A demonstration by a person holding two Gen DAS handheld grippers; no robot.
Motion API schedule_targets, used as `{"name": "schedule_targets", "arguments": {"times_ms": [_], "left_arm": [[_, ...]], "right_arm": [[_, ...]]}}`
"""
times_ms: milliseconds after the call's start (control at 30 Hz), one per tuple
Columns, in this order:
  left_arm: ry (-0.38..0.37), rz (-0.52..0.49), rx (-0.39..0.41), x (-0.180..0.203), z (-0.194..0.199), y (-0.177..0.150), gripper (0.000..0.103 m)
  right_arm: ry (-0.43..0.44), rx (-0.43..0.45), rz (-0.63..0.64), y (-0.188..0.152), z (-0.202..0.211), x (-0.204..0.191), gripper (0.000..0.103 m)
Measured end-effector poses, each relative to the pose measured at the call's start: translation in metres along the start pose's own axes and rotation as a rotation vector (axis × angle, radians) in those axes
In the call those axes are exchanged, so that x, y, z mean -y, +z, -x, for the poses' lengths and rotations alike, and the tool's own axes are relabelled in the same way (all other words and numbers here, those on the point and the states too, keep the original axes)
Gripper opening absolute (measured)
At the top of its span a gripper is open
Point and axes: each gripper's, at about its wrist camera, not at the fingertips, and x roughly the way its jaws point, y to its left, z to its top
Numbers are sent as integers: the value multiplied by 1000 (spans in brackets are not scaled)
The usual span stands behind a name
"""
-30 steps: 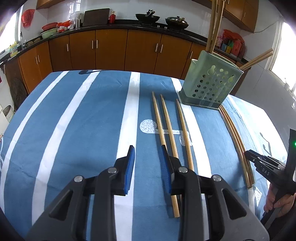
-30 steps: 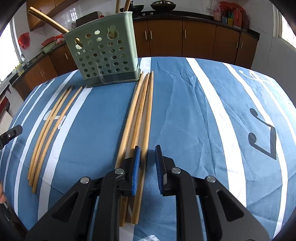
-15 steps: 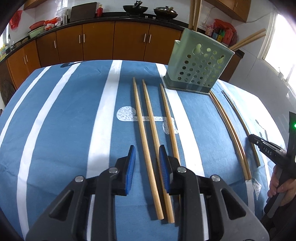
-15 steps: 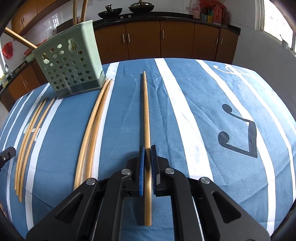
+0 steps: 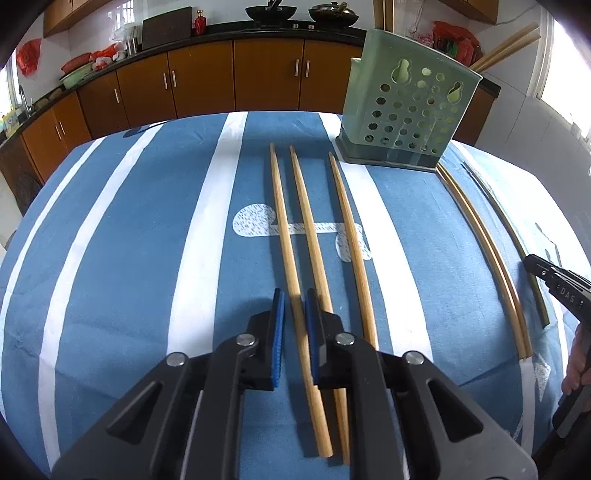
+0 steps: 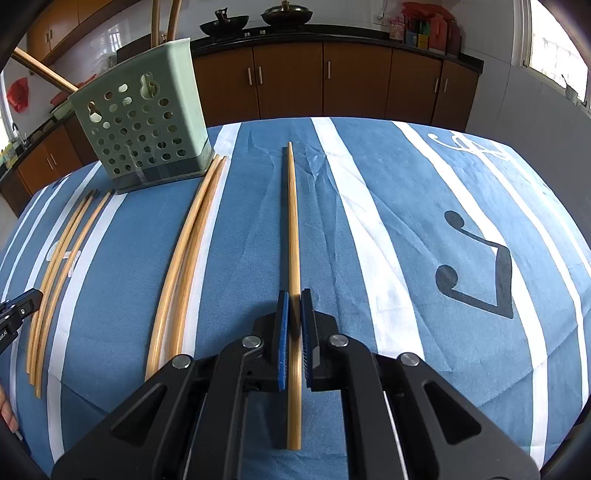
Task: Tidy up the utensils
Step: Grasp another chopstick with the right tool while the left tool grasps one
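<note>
The right hand-held gripper (image 6: 294,306) is clamped on one chopstick (image 6: 293,229), lifted off the striped surface (image 6: 388,240), right of the green holder (image 6: 144,133). The left hand-held gripper (image 5: 294,310) has closed around another chopstick (image 5: 284,229) left of the holder (image 5: 406,110), with two more beside it.

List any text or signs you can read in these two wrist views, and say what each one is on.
"DAS": white letters on the black body of the right gripper, seen from the left wrist view.
Music-note signs, no words: printed on the blue striped tablecloth.
White lettering on the left gripper: cut off at the edge, unreadable.
Labels on the countertop packages: too small to read.
</note>
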Motion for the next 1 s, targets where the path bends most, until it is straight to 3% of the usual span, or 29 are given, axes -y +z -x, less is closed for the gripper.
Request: {"name": "schedule_targets", "arguments": {"times_ms": [300, 467, 1000], "left_arm": [[86, 73, 5, -41, -5, 13, 8], [63, 123, 8, -66, -4, 17, 8], [58, 110, 34, -62, -3, 12, 10]], "right_arm": [[0, 7, 10, 0, 0, -2, 7], [3, 12, -2, 4, -2, 1, 7], [21, 20, -15, 2, -1, 3, 8]]}}
